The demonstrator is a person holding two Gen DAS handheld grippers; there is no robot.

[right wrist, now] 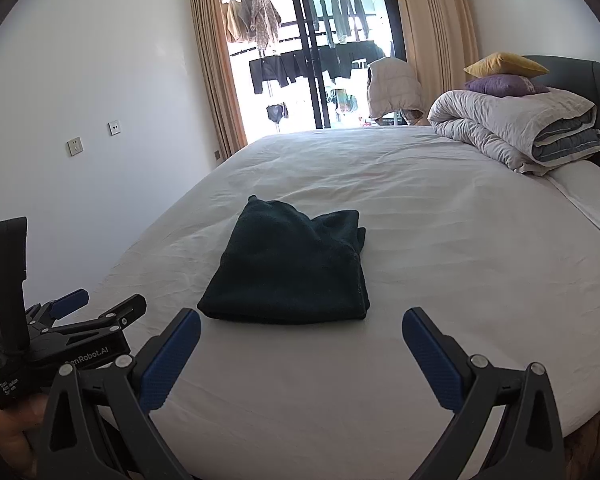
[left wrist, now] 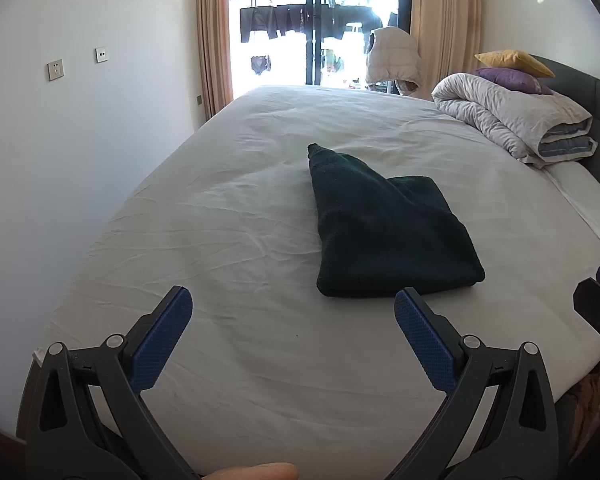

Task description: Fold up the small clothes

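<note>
Folded dark garment [left wrist: 380, 232] resting on bed sheet [left wrist: 228, 216] — left gripper [left wrist: 294, 300] and right gripper [right wrist: 302, 322], both spread wide and empty, hover just short, likely because folding is complete.

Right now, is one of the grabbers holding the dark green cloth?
No, the dark green cloth lies folded on the bed sheet, and both the left gripper and the right gripper are open and empty.

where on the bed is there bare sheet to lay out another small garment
Bare sheet lies left of the dark green cloth toward the wall, and beyond it toward the window. The near strip holds both open tongs. The headboard side is crowded by the rolled duvet.
</note>
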